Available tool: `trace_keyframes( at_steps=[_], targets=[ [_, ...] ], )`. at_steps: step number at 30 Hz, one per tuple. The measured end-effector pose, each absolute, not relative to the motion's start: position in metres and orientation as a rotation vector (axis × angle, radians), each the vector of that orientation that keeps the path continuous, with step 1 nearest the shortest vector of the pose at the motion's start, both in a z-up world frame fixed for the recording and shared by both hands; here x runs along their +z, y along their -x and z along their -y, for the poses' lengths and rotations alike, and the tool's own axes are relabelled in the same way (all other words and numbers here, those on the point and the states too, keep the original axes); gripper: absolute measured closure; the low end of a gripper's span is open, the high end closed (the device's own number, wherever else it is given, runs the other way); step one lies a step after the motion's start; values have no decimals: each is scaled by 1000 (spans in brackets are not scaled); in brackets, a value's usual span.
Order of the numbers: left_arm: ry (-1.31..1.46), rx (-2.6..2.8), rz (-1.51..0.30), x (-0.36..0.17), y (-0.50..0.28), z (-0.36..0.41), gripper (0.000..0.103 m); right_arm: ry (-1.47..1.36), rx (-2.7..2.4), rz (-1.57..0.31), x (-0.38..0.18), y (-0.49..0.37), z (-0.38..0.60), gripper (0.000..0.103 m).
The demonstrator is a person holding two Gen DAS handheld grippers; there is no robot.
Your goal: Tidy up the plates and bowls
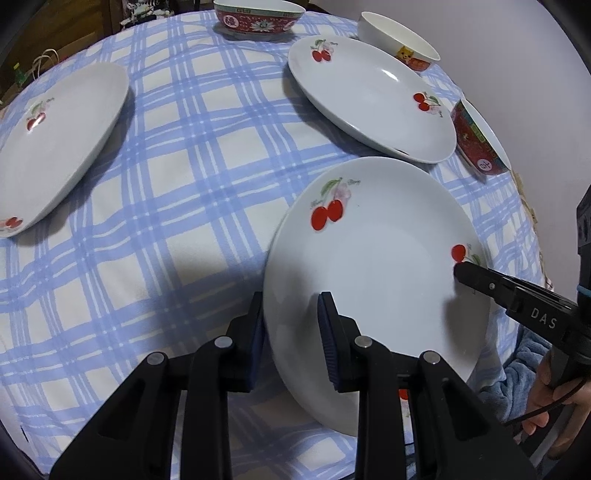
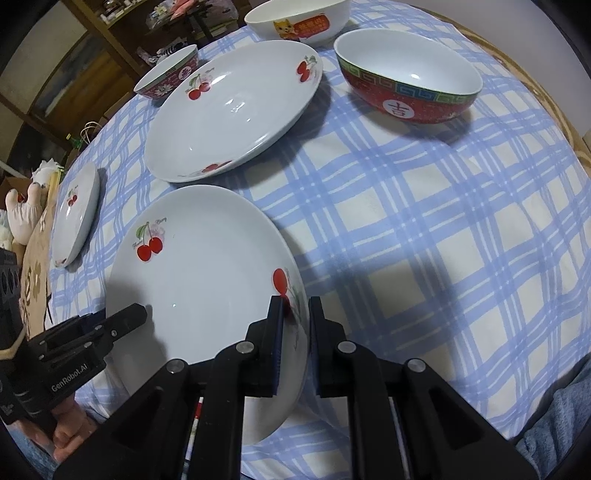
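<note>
A white plate with red cherries (image 1: 376, 266) (image 2: 207, 280) lies nearest to me on the checked cloth. My left gripper (image 1: 291, 301) is shut on its left rim, one pad under the rim and one on the inside. My right gripper (image 2: 295, 301) is shut on the opposite rim, beside a cherry print. Each gripper shows in the other view: the right gripper (image 1: 461, 271) at the plate's right edge, the left gripper (image 2: 136, 315) at its left edge. Whether the plate rests on the cloth or hangs just above it I cannot tell.
A second cherry plate (image 1: 369, 99) (image 2: 232, 110) lies behind the held one, a third (image 1: 62, 144) (image 2: 75, 214) far left. Two red patterned bowls (image 1: 258, 18) (image 1: 476, 136) (image 2: 410, 77) and a white cat bowl (image 1: 399, 38) (image 2: 299, 18) stand at the back. A hand (image 1: 554, 413) holds the right gripper.
</note>
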State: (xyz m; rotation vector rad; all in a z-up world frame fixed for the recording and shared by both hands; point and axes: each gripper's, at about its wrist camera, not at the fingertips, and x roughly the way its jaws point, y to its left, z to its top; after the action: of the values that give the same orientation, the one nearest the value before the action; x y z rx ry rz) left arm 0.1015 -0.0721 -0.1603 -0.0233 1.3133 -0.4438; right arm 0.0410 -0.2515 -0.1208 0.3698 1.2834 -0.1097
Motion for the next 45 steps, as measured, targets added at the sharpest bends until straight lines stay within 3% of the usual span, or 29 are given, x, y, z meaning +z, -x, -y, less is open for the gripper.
trace_keyframes(
  at_steps=[19,22,28,30,34,36,39,45],
  targets=[
    [-61,-364,-1258,-149,-99,66,72,-347,-117,-1253,-108,-43,253,88],
    [-94,-346,-1245,-146,-97,66,67,-355,-116,-1245,-105,-42,254,86],
    [-177,-314,-1195,-139,-95,66,55,-363,-96,-1198,-93,-39,253,72],
    [-191,-304,-1182,-136,-95,64,53,-357,-100,-1175,-87,-39,253,58],
    [-219,-247,-1173,-133,-97,61,30,-331,-104,-1130,-75,-42,255,45],
    [-234,-222,-1180,-135,-98,60,27,-315,-110,-1098,-68,-43,257,23],
    [-249,-212,-1179,-134,-100,60,23,-313,-144,-1043,-59,-43,262,3],
    [-277,-172,-1139,-120,-103,53,20,-355,-154,-1019,-53,-46,276,0]
  ],
)
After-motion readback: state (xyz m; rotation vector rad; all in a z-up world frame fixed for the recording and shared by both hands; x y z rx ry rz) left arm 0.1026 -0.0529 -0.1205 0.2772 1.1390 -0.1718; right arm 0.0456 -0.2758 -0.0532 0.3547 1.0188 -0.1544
